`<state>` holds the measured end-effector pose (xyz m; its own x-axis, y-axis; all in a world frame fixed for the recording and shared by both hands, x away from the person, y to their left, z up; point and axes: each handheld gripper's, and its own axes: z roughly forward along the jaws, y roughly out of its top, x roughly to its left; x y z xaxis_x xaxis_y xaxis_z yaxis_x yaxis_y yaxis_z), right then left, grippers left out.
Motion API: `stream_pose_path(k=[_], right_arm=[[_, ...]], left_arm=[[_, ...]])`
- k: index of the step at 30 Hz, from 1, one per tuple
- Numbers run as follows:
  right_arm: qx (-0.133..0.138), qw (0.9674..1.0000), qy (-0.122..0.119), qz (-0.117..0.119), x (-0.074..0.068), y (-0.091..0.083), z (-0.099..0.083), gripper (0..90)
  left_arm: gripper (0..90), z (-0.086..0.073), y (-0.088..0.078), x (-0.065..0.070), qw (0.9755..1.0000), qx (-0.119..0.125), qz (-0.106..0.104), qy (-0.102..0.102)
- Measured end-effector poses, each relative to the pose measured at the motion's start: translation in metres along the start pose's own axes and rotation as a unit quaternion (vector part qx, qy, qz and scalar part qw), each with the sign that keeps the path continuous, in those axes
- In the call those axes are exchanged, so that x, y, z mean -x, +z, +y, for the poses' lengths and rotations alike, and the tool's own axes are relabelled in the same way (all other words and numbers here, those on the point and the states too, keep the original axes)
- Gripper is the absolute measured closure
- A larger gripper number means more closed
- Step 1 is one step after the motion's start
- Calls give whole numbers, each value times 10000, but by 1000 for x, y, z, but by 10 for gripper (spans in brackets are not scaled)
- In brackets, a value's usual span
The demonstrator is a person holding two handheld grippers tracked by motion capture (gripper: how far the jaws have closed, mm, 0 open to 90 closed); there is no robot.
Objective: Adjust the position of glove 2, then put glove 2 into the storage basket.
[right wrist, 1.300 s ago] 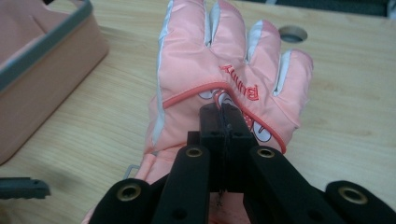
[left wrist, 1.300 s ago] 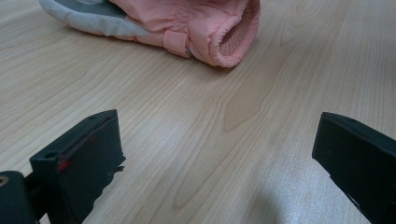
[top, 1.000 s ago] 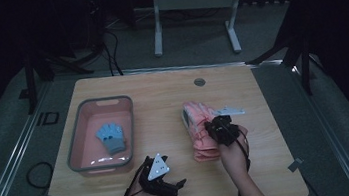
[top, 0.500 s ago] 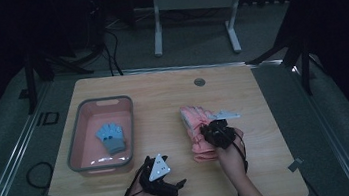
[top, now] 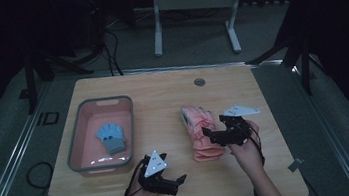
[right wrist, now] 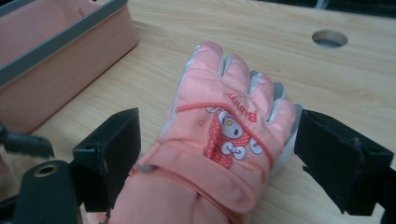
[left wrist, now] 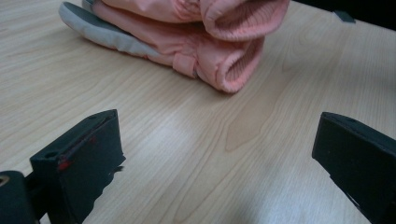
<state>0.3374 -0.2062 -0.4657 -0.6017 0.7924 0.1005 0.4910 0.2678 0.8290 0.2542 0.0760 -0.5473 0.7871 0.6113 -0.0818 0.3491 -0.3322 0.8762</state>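
while the left gripper rests low at the near edge of the table, about seven o'clock, its jaws stand wide apart with nothing but bare wood between them. in its own view the rolled cuff of the pink glove lies just ahead, off the jaws, untouched.

a little farther in, at about four o'clock, the right gripper hovers over the wrist end of that glove, jaws spread wide on either side of it. in the right gripper view the glove runs straight up between the two black jaws, apart from both by a small gap, so nothing is gripped yet.

my read: this is the pick-up. to do it well, i'd say come down square over the cuff strap, keep the padded body centred, and close on the thick part, not the thin fingertips, or the soft fabric may fold and slip out.

the glove itself: puffy salmon pink, grey edging between the fingers, a cartoon bunny patch with red lettering on the back, a strap across the wrist, ribbed cuff. there may be two stacked; i can't tell.

farther off at ten o'clock sits the pink bin, grey-rimmed, with a small blue glove inside. a round hole marks the far edge at twelve.
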Motion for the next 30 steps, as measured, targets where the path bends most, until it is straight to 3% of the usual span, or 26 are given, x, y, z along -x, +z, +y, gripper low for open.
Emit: stream_pose_path(k=[3, 6, 10, 13, 16, 17, 19, 20, 21, 22, 23, 24, 25, 27, 29, 30], right_arm=[[199, 9988, -445, 37, 6, -9, 0, 144], [97, 9961, -852, -220, 13, -16, 1, 141], [-68, 9973, -722, -61, 25, -25, 3, 140], [-198, 9988, -447, 58, 34, -27, 4, 127], [-196, 9993, -230, 225, 39, -27, 4, 97], [-141, 9996, -180, 182, 39, -27, 5, 97], [-184, 9991, -241, 299, 39, -25, 6, 104], [-167, 9991, -351, 163, 38, -24, 7, 183], [-231, 9986, -466, 3, 37, -23, 8, 318], [-345, 9980, -538, 0, 36, -22, 10, 424], [-335, 9981, -517, 56, 37, -19, 11, 449], [-320, 9984, -458, 129, 37, -16, 12, 567], [-371, 9981, -457, 204, 37, -13, 13, 595], [-363, 9981, -463, 195, 36, -7, 14, 648], [-396, 9979, -437, 266, 36, 1, 12, 657], [-432, 9980, -376, 270, 38, 6, 11, 626]], left_arm=[[19, 9, -2, 2, 9999, -54, -74, -48], [19, 20, -5, 5, 9999, -72, -109, -85], [19, 38, -6, 8, 9999, 7, -154, -57], [33, 55, -3, 6, 9999, -6, -145, -82], [79, 75, 1, 5, 9999, -33, 101, 57], [118, 83, 2, 4, 9998, -2, 145, 96], [154, 98, 6, 0, 9997, 68, 212, 38], [226, 106, 8, -2, 9997, 152, 198, 7], [355, 113, 12, -4, 9997, 176, 169, 0], [439, 120, 17, -5, 9996, 193, 198, -20], [477, 126, 23, -6, 9995, 153, 259, -47], [556, 130, 30, -9, 9996, 49, 283, -74], [581, 134, 38, -11, 9992, -99, 352, -154], [580, 135, 52, -15, 9980, -284, 482, -283], [483, 132, 66, -19, 9956, -486, 610, -513], [421, 128, 75, -22, 9928, -681, 678, -715]])
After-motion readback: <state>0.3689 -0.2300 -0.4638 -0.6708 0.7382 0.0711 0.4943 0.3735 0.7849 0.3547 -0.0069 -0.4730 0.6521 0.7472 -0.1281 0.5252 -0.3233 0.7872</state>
